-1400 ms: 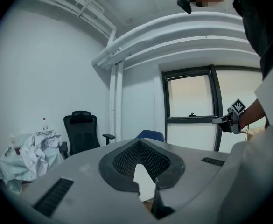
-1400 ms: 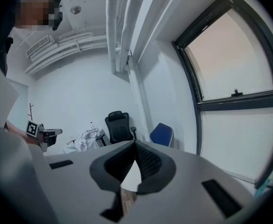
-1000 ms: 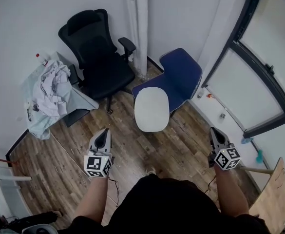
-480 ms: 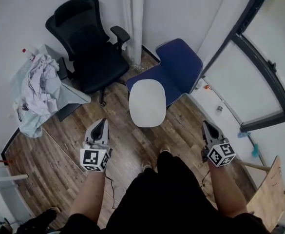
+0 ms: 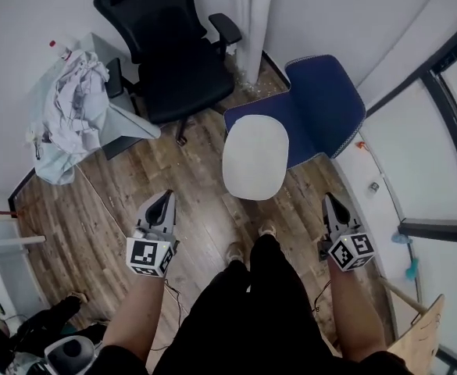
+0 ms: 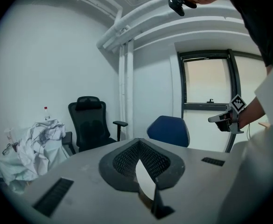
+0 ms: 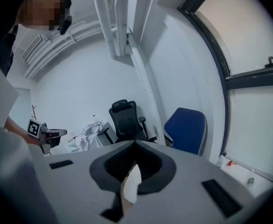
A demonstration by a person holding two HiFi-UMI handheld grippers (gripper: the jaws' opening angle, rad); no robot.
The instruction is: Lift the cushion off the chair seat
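Note:
A white oval cushion [image 5: 255, 156] lies flat on the seat of a blue chair [image 5: 326, 104] that stands near the wall. My left gripper [image 5: 166, 198] hovers over the wooden floor, short of the cushion's near left, jaws shut and empty. My right gripper [image 5: 329, 201] hangs near the cushion's right side, also shut with nothing in it. Neither touches the cushion. The blue chair back [image 6: 169, 130] shows ahead in the left gripper view, and the same chair back [image 7: 186, 129] in the right gripper view.
A black office chair [image 5: 169, 49] stands left of the blue chair. Further left, a low table [image 5: 130, 123] carries a heap of pale cloth [image 5: 72, 112]. A white pipe [image 5: 255, 22] runs down the wall. A glazed door frame [image 5: 439, 116] lies to the right. The person's legs [image 5: 255, 287] stand between the grippers.
The person has stepped closer to the blue chair, and both grippers have come forward and lower with the jaws still shut. The cushion lies unmoved on the seat.

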